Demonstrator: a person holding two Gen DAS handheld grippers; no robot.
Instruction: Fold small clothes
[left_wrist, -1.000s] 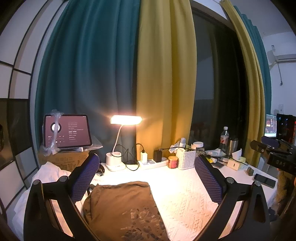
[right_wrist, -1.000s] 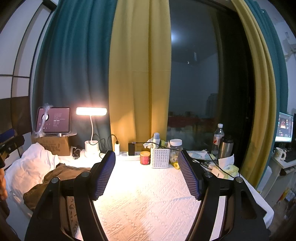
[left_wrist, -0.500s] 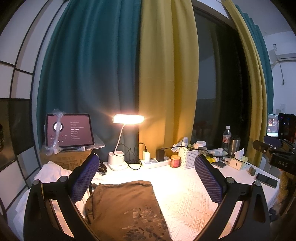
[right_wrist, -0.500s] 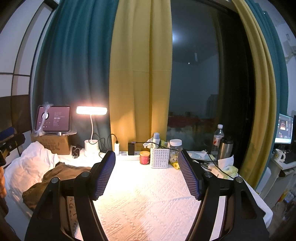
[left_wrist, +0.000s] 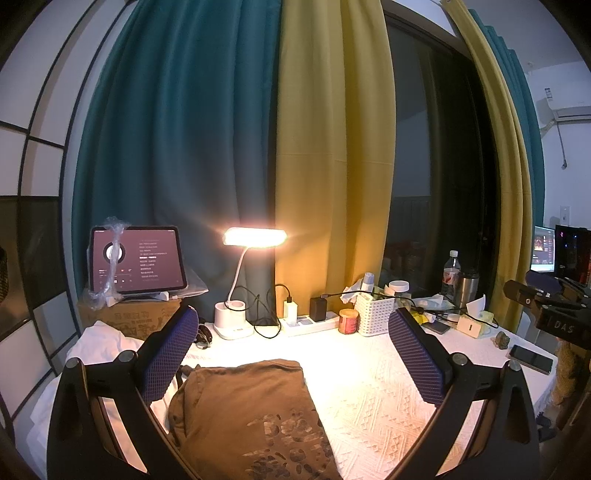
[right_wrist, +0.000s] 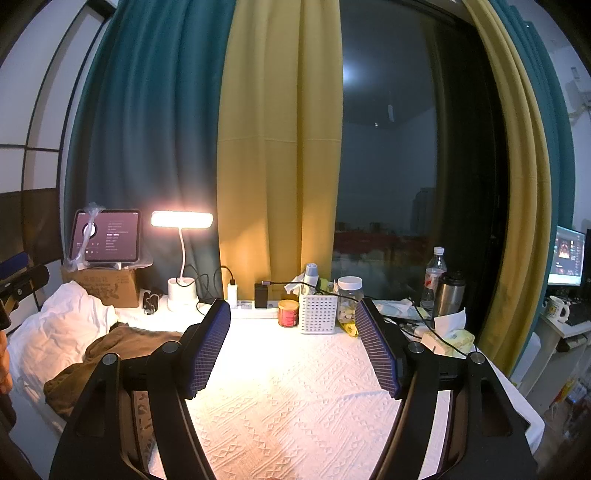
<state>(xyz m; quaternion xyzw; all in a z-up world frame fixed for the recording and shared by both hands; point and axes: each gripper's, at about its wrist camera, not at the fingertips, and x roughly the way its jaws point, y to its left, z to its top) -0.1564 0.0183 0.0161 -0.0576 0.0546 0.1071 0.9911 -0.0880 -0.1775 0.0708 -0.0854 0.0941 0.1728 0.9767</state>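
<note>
Jaws of both grippers stay wide apart, holding nothing; brown garment (left_wrist: 251, 417) lies unmoved.

folded brown printed garment (left_wrist: 251, 417) on tablecloth (left_wrist: 373, 398)

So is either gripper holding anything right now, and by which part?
No, nothing is held. The left gripper and right gripper are both open, and the brown garment lies untouched on the table.

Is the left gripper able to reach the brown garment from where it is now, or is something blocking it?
Probably yes. The left gripper is open, and the brown garment lies flat on the white cloth right below and between its fingers. Nothing stands between them; the lamp and basket sit farther back.
</note>
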